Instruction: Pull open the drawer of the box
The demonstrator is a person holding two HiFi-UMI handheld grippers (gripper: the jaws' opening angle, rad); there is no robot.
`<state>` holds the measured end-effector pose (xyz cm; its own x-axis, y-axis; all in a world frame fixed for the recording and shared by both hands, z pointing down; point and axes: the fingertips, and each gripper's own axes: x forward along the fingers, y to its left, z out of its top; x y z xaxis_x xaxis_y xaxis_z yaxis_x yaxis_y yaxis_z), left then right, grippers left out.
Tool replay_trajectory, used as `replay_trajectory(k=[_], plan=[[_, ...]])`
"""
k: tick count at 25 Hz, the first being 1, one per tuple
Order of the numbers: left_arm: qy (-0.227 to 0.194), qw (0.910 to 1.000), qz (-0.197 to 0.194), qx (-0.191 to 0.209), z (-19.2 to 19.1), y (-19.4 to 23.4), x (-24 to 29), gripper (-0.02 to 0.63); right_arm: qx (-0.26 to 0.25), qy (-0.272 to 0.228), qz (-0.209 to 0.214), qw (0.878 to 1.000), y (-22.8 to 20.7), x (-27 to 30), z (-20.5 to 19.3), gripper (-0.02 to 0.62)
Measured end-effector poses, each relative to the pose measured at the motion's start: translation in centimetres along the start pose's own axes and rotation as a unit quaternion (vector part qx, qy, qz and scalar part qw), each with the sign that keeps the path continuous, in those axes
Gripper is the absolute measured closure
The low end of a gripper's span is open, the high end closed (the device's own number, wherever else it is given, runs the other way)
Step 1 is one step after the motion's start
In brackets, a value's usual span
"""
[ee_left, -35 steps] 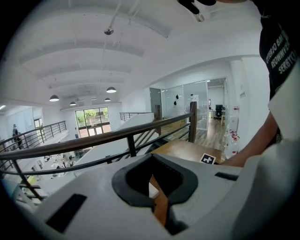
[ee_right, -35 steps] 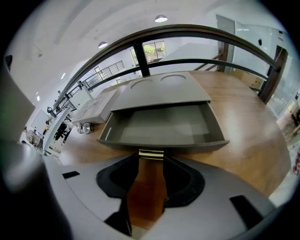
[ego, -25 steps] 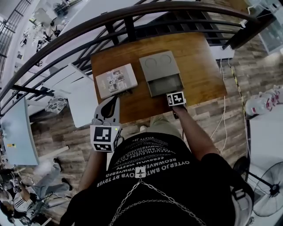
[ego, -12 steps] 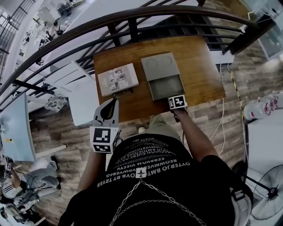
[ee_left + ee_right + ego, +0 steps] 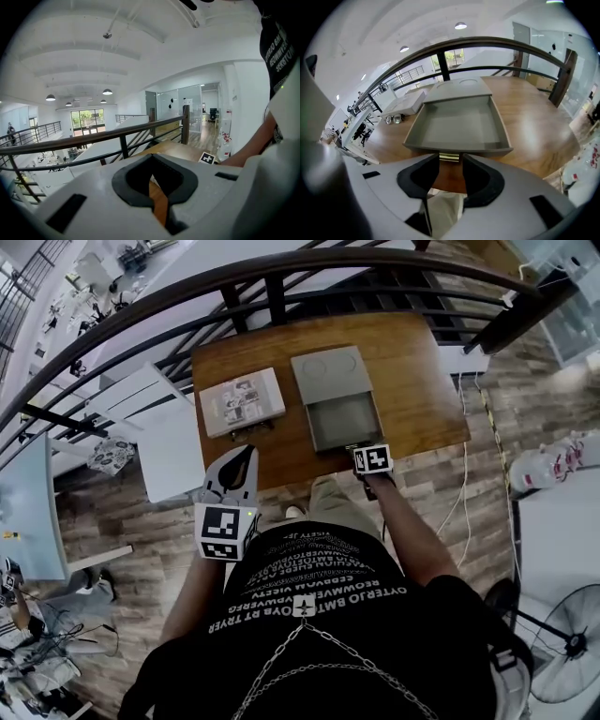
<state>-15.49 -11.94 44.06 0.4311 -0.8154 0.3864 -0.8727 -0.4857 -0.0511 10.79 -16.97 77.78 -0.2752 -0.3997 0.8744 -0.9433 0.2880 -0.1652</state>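
Note:
A grey box (image 5: pixel 325 376) stands on the wooden table (image 5: pixel 412 390), and its drawer (image 5: pixel 344 420) is pulled out toward me. The right gripper view shows the drawer (image 5: pixel 457 126) as an empty grey tray. Its small brass handle (image 5: pixel 450 157) sits between the tips of my right gripper (image 5: pixel 450 159), which is shut on it. From the head camera, that right gripper (image 5: pixel 356 450) is at the drawer's front, near the table's near edge. My left gripper (image 5: pixel 249 450) hovers at the table's near left edge, shut and empty. Its tips (image 5: pixel 151 157) meet.
A flat printed box (image 5: pixel 242 401) lies left of the grey box, with a pair of glasses (image 5: pixel 251 427) just in front of it. A dark curved railing (image 5: pixel 281 277) runs behind the table. A white chair (image 5: pixel 159 427) stands to the left.
My right gripper has drawn back toward me and the drawer has come a little farther out of the box. My left gripper has shifted slightly beside the table edge.

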Motion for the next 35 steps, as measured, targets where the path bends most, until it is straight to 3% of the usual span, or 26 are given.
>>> replay_trajectory(k=[3,6,11,18,22,29,35], plan=[[-0.012,0.9998,-0.013,0.002,0.9,-1.2,0.0,0.6,-0.014,-0.061,-0.005,0.998,0.2,-3.7,2.4,0.466],[-0.028,0.9994,-0.019,0.009,2.3,-2.3,0.2,0.6,-0.044,-0.148,-0.033,0.987,0.1,-9.1,6.4,0.597],[-0.045,0.9986,-0.02,0.02,3.7,-3.8,1.1,0.6,-0.1,-0.249,-0.012,0.963,2.2,-16.8,11.0,0.598],[-0.062,0.998,-0.005,-0.011,6.8,-7.3,3.0,0.6,-0.201,-0.279,0.057,0.937,4.9,-23.0,12.2,0.598],[-0.08,0.9968,0.001,0.004,8.7,-10.3,5.0,0.6,-0.248,-0.318,0.069,0.912,4.4,-27.8,13.9,0.598],[-0.087,0.9956,0.029,0.02,11.7,-15.6,6.4,0.6,-0.285,-0.37,0.117,0.877,2.7,-34.2,15.4,0.598],[-0.116,0.9867,0.111,0.029,14.8,-16.9,3.8,0.6,-0.316,-0.411,0.166,0.839,3.5,-38.1,16.4,0.598]])
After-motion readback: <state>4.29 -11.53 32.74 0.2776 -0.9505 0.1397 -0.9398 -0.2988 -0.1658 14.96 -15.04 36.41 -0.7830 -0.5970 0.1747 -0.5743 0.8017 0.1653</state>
